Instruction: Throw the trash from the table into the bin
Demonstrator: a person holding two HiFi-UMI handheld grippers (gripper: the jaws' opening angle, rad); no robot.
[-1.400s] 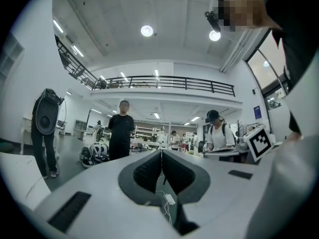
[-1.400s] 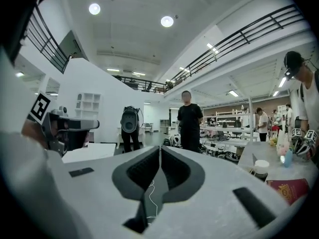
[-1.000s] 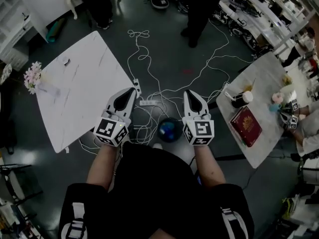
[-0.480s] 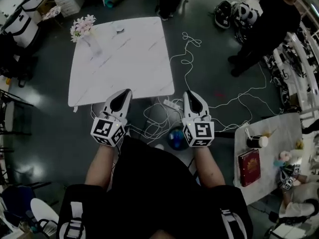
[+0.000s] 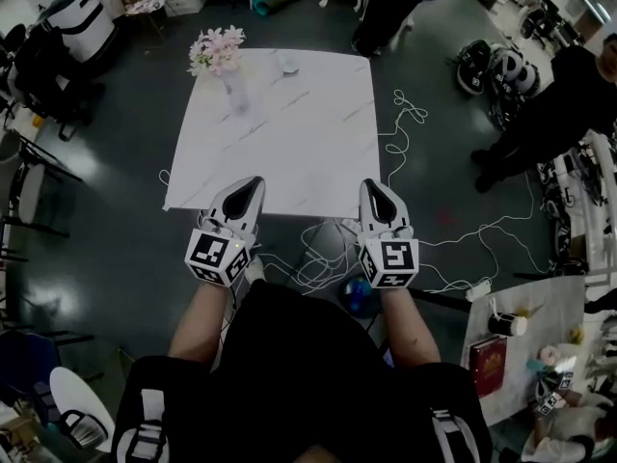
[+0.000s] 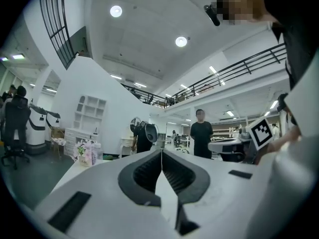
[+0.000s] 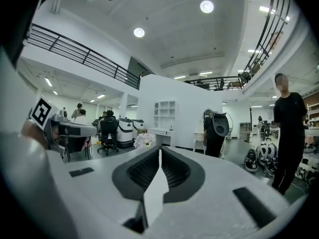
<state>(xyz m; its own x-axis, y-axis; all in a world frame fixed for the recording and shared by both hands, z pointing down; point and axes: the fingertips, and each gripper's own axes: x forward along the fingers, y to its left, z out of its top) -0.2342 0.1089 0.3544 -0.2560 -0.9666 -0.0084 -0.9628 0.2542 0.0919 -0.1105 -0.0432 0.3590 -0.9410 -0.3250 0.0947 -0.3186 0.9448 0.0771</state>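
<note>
A white marble table (image 5: 318,152) stands ahead of me in the head view. On its far side lies a small pale crumpled piece (image 5: 286,64), beside a vase of pink flowers (image 5: 223,58). My left gripper (image 5: 254,183) and right gripper (image 5: 371,187) are held side by side, level, just short of the table's near edge. Both are shut with nothing between the jaws. In the left gripper view the left gripper (image 6: 161,151) shows its jaws meeting in a line, with the flowers (image 6: 86,151) far off. In the right gripper view the right gripper (image 7: 159,150) looks the same. A dark blue round object (image 5: 357,297) sits on the floor by my right forearm.
White cables and a power strip (image 5: 476,290) trail over the dark floor right of the table. A second table (image 5: 525,316) with a red book (image 5: 491,364) and a cup stands at the lower right. People stand at the back and right; chairs (image 5: 29,186) line the left.
The view has swung round: the white table has come from the left to straight ahead. The second table has slid to the lower right. Both grippers stay shut, side by side.
</note>
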